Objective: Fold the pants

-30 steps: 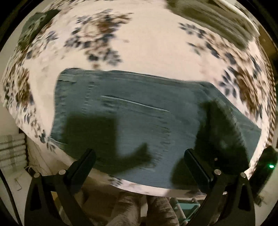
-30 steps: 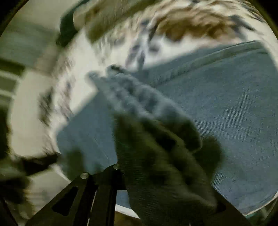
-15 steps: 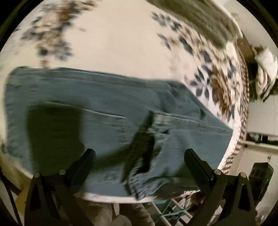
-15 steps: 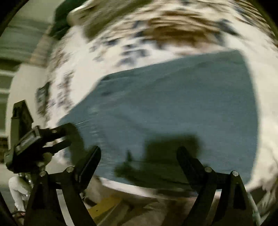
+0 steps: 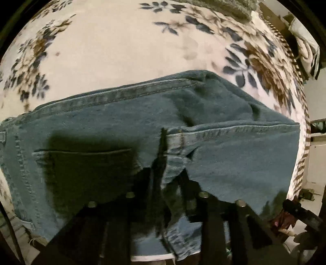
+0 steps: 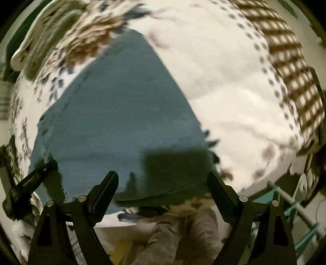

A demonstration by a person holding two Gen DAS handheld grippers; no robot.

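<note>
The blue denim pants (image 5: 234, 155) lie folded on a floral-print cloth surface (image 5: 122, 51); a back pocket (image 5: 85, 161) shows at the left. My left gripper (image 5: 166, 179) is shut on the near edge of the pants where a leg hem overlaps the seat. In the right wrist view the pants (image 6: 122, 114) lie flat as a smooth blue panel. My right gripper (image 6: 163, 183) is open and empty, its fingers (image 6: 108, 183) above the near edge of the pants.
A brown checked border (image 6: 295, 77) runs along the right side of the cloth. A grey-green fabric (image 5: 224, 8) lies at the far edge. Teal rails (image 6: 295, 203) stand beyond the near right edge. The left gripper's body (image 6: 26, 183) shows at lower left.
My left gripper has moved down to the pants and closed on the near edge. My right gripper let go of the denim earlier, is open, and has swung right.
</note>
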